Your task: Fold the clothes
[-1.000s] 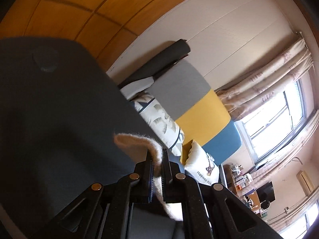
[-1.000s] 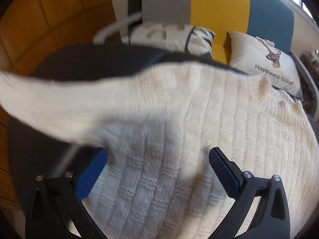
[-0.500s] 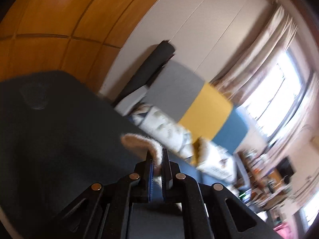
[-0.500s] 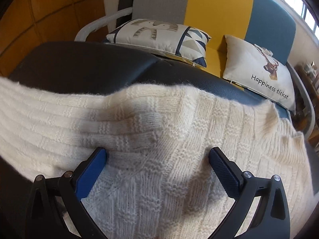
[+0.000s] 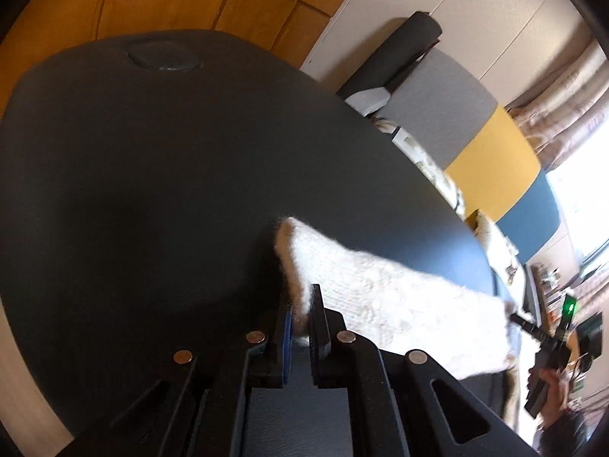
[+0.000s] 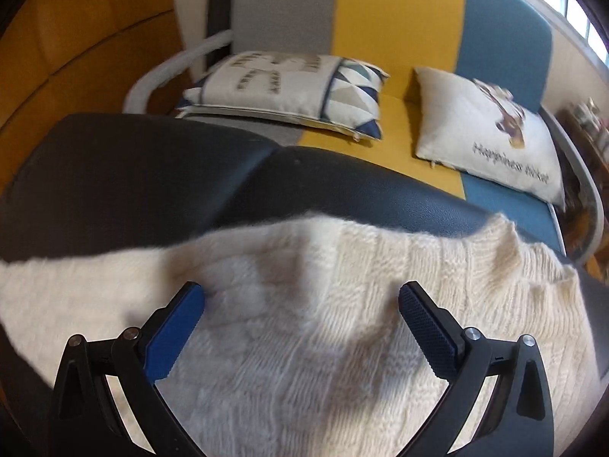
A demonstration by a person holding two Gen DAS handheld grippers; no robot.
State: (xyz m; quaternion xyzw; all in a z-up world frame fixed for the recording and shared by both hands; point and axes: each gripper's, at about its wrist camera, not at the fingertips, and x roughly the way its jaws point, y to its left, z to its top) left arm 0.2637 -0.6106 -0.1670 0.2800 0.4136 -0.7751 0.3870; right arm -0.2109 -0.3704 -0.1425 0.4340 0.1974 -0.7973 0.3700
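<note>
We find the cream knitted sweater (image 6: 304, 304) spread on the dark padded table (image 5: 152, 190), with most of its body under the right gripper (image 6: 300, 304) and one sleeve (image 5: 380, 289) running out leftward across the dark surface. In the left wrist view, the sleeve's cuff end sits between the blue pads of the left gripper (image 5: 301, 306); its jaws are nearly together and are opening, and we cannot tell whether the pads still press the wool. The sleeve lies flat on the table from there toward the right of that view. The right gripper hangs over the sweater's middle with its jaws spread wide; knit fills the gap between the two pads but neither pad pinches it. At the right edge of the left wrist view we see the other gripper's black body with a green light, held by a hand (image 5: 548, 384), small and blurred. Beyond the table's far edge stands a grey, yellow and blue sofa (image 6: 399, 11) with two printed cushions (image 6: 289, 87). The sweater's near hem is cut off by the lower edge of the right wrist view, and its left part is smeared by blur.
</note>
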